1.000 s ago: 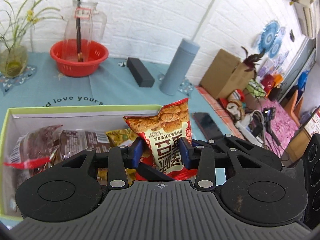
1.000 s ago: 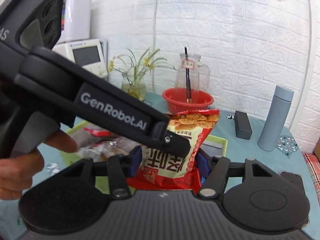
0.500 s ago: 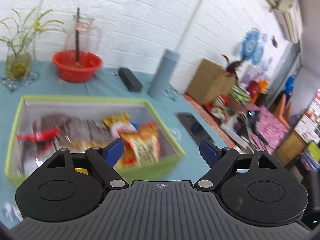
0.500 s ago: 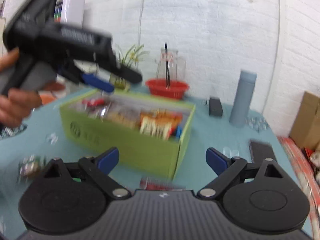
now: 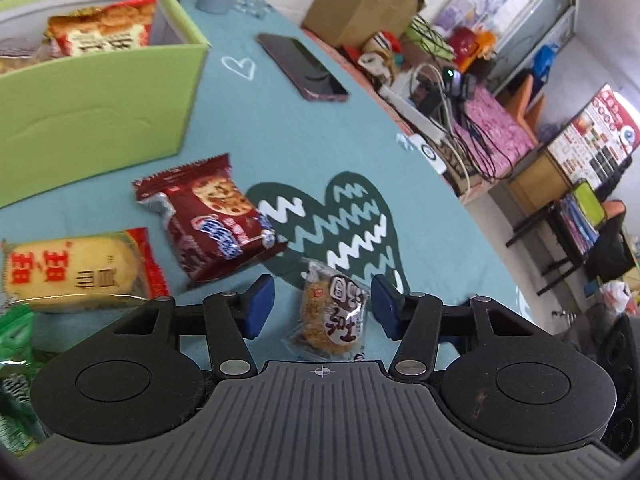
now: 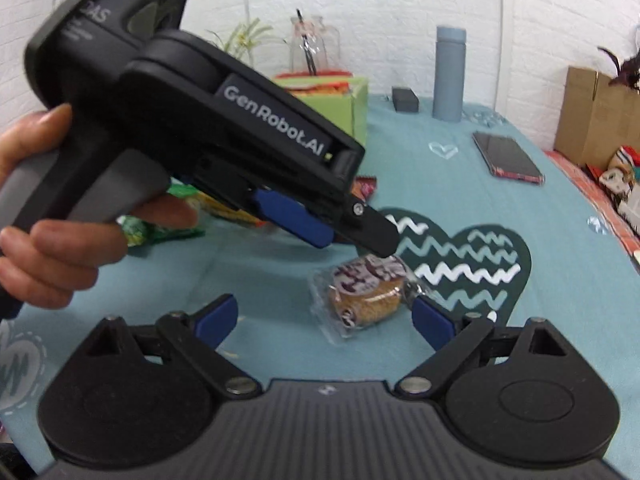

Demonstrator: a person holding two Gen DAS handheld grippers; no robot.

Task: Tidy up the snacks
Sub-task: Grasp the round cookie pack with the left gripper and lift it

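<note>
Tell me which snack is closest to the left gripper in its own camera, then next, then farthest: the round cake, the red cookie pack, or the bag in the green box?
1. Round cake, between the open jaws.
2. Red cookie pack, farther out, left.
3. Bag, inside the green box, farthest.

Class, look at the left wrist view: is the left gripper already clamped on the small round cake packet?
No: the left gripper is open, its blue fingers standing apart on either side of the small round cake packet, not touching it.

The left gripper (image 6: 340, 236) hides most of the green box (image 6: 358, 106); a green packet (image 5: 16, 380) runs off-frame.
</note>
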